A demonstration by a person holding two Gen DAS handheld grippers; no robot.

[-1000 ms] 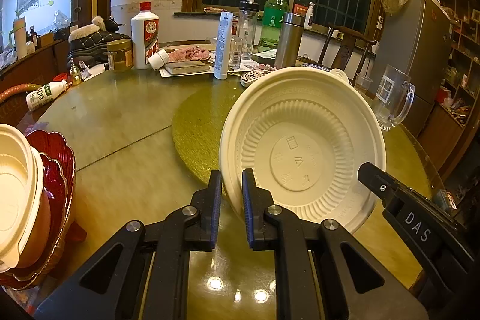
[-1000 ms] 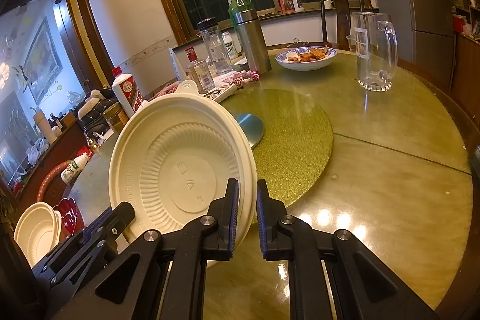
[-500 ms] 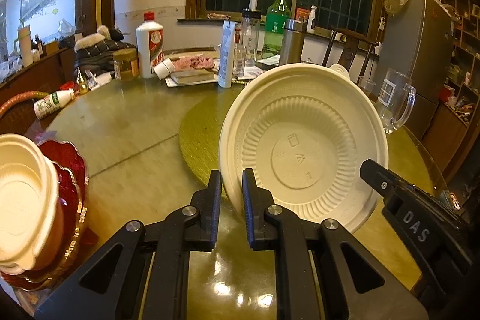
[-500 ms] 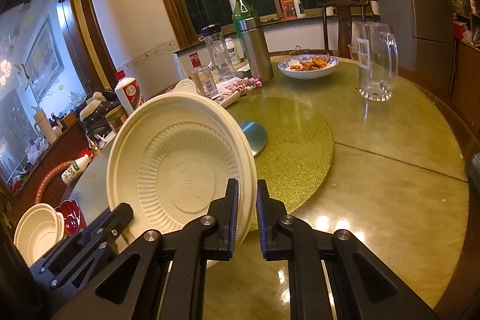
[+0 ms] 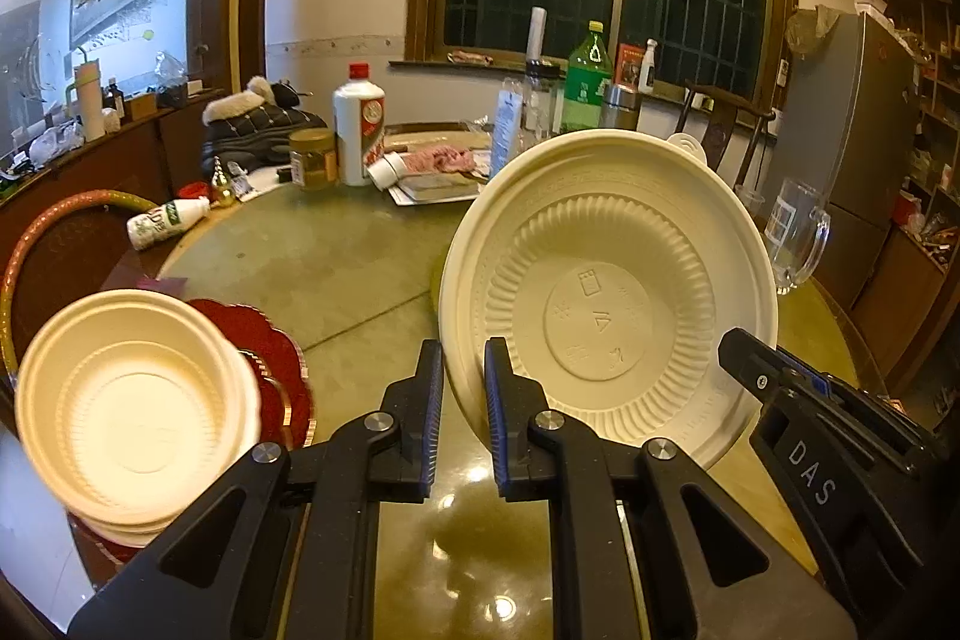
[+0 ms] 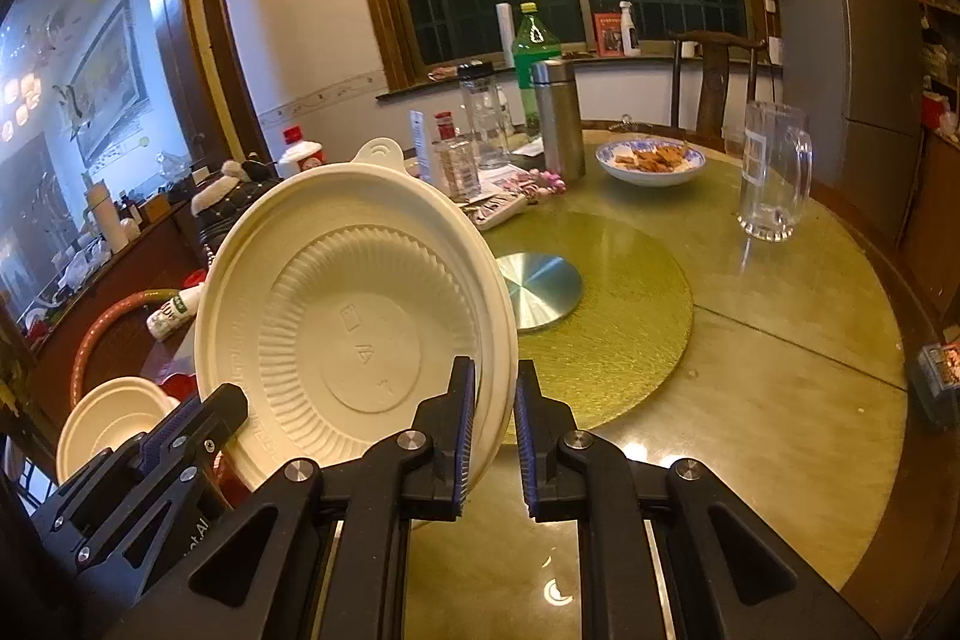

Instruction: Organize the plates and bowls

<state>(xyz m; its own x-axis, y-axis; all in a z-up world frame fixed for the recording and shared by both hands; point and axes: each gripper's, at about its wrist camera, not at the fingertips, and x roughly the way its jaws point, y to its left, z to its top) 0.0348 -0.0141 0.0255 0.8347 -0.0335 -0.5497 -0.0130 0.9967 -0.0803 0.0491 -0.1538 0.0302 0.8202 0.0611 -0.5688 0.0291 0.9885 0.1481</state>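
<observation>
A cream disposable bowl (image 5: pixel 606 304) hangs above the round table, tipped up so that its ribbed underside faces both cameras. My left gripper (image 5: pixel 462 370) is shut on its left rim. My right gripper (image 6: pixel 495 388) is shut on the opposite rim of the same bowl (image 6: pixel 360 316). The right gripper's black fingers (image 5: pixel 774 382) show at the bowl's right edge in the left wrist view. The left gripper's fingers (image 6: pixel 198 418) show at the lower left in the right wrist view. A stack of cream bowls (image 5: pixel 132 400) sits on scalloped red plates (image 5: pixel 264 334) at the table's near left edge.
A gold turntable mat (image 6: pixel 612 316) with a metal disc (image 6: pixel 540 289) lies mid-table. Beyond stand a glass mug (image 6: pixel 774 178), a blue bowl of food (image 6: pixel 651 160), a steel flask (image 6: pixel 558 118) and a white liquor bottle (image 5: pixel 358 130). A small bottle (image 5: pixel 168 223) lies on its side at the left.
Both grippers have risen with the bowl held between them. The stack of cream bowls on red plates has come further into the left wrist view, seen more from above.
</observation>
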